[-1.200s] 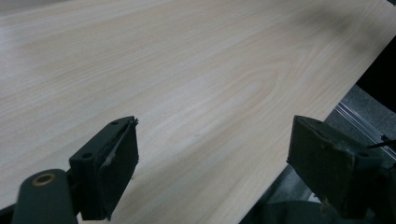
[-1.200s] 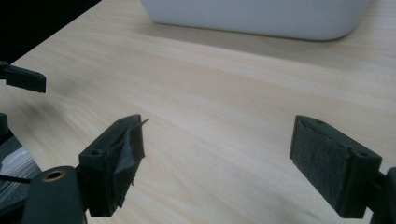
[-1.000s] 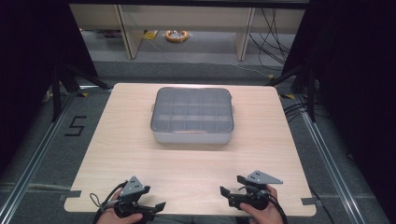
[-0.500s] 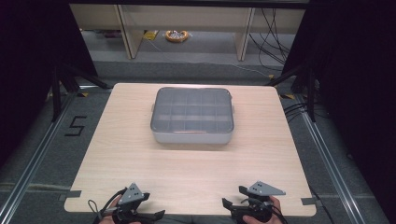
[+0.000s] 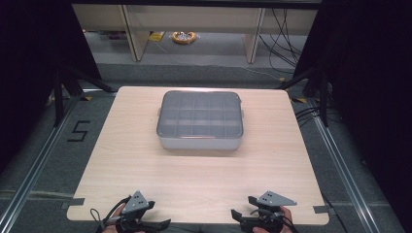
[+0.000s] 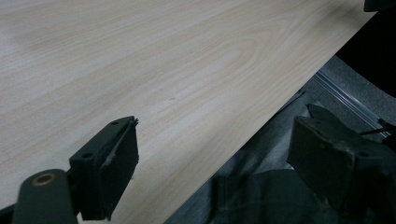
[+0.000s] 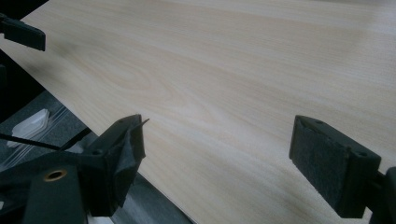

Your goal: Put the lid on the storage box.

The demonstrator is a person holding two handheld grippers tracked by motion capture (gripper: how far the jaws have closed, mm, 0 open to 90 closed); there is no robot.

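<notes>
A grey box sits in the middle of the surface, a bit toward the far side. It has a see-through lid, and little square rooms show inside. Whether anything is in them is too hard to see. Its long side runs left to right.

The left tongs and the right tongs wait at the near edge, well apart from the box. Both are wide open and hold nothing. The box lies straight ahead, between the two, so neither hand looks closer. Any reach would likely have to go forward.
</notes>
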